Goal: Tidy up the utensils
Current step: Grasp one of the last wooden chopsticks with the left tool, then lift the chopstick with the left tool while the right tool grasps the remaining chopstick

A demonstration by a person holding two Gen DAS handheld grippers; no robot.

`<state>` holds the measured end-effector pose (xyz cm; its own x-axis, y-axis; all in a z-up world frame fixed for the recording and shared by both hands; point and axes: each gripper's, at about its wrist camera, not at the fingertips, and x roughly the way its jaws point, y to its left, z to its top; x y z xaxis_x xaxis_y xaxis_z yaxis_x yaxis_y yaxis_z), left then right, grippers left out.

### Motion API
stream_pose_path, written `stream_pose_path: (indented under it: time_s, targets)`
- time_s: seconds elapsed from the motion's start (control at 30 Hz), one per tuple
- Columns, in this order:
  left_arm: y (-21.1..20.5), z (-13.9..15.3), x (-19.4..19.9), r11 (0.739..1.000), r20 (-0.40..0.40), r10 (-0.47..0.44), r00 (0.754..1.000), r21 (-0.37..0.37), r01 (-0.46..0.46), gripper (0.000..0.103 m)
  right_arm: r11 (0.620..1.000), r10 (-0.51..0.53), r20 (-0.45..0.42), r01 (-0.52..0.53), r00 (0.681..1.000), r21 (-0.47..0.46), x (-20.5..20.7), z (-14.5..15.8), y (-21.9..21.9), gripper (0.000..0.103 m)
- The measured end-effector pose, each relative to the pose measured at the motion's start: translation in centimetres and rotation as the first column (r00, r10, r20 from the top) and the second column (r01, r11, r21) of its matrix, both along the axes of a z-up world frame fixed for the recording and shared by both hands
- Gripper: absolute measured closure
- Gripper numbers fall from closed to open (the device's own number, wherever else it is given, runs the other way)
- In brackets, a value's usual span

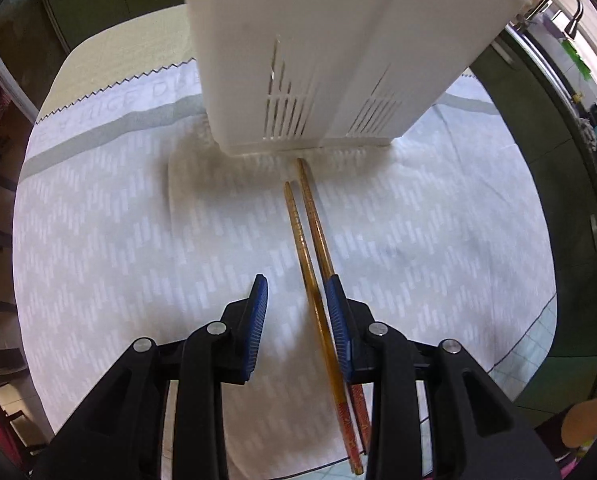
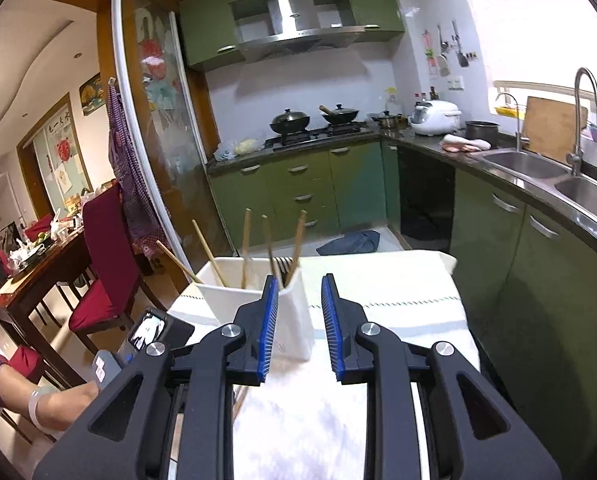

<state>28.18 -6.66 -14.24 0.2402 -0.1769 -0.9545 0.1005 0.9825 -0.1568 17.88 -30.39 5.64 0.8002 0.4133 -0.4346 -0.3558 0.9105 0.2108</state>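
Two brown chopsticks [image 1: 306, 232] lie side by side on the white patterned cloth [image 1: 118, 240], tips pointing at the white slotted utensil holder [image 1: 318, 60]. My left gripper [image 1: 296, 292] is open low over the cloth; one chopstick runs between its jaws close to the right pad, the other passes under the right finger [image 1: 338, 328]. In the right wrist view the holder [image 2: 294, 320] stands on the table with several chopsticks [image 2: 244, 248] and fork tines [image 2: 284, 266] sticking up. My right gripper [image 2: 298, 296] is open and empty, above the table just right of the holder.
A green kitchen counter with sink [image 2: 538, 168] runs along the right. A dining table [image 2: 30, 276] and red chairs [image 2: 98, 276] stand at left. A person's arm [image 2: 38, 404] is at lower left. A wooden spoon end [image 1: 586, 424] shows at lower right.
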Motion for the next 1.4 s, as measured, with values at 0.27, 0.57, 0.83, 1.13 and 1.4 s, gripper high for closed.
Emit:
stream_pose_path:
  time_s: [0.27, 0.57, 0.83, 1.13, 1.4]
  targets:
    - [-2.0, -1.4, 0.5, 0.995, -0.042, 0.026, 0.999, 0.097, -0.021, 0.074, 0.998, 0.012, -0.002, -0.012, 1.000, 0.062, -1.4, -0.2, -3.5, 0.080]
    - [-2.8, -2.0, 1.2, 0.993, -0.046, 0.049, 0.998, 0.110, -0.044, 0.097, 0.997, 0.047, -0.045, -0.045, 0.998, 0.057, -1.4, -1.2, -3.1, 0.074]
    - [-0.7, -1.9, 0.1, 0.995, -0.054, 0.007, 0.999, 0.104, -0.001, 0.097, 0.993, 0.105, -0.171, -0.114, 0.980, -0.042, 0.0, -4.0, 1.0, 0.067]
    - [4.8, -2.4, -3.1, 0.994, -0.031, 0.028, 0.999, 0.104, -0.025, 0.097, 0.967, 0.131, -0.368, -0.201, 0.920, -0.159, 2.6, -11.4, 8.7, 0.067]
    - [8.6, -1.2, -4.3, 0.998, 0.026, 0.059, 0.998, 0.033, -0.060, 0.097, 0.927, 0.137, -0.489, -0.285, 0.861, -0.243, 5.0, -17.2, 15.4, 0.067]
